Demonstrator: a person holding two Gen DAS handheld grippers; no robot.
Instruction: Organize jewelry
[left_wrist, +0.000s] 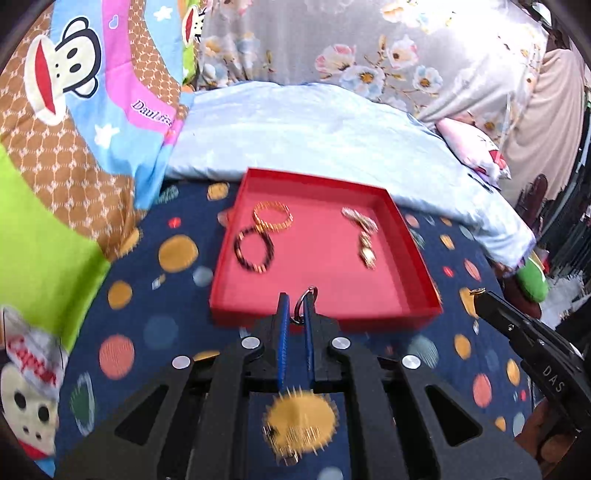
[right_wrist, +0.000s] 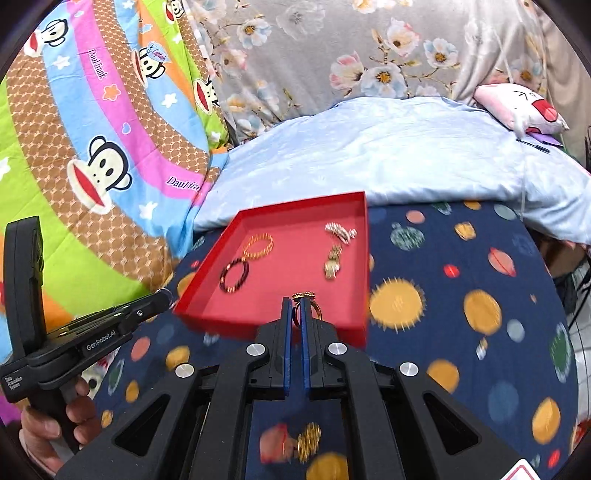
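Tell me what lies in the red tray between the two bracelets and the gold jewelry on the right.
Nothing: in both wrist views the red tray floor is bare between the bracelets and the gold jewelry.

It was a bedroom in a home. A cartoon monkey quilt (right_wrist: 103, 155), a flowered sheet (right_wrist: 369, 55), a pale blue blanket (right_wrist: 388, 155) and a pink pillow (right_wrist: 517, 107) lay on the bed.

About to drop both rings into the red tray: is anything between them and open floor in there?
Nothing visible blocks them. The silver ring and gold ring sit just short of the red tray; its near floor is bare.
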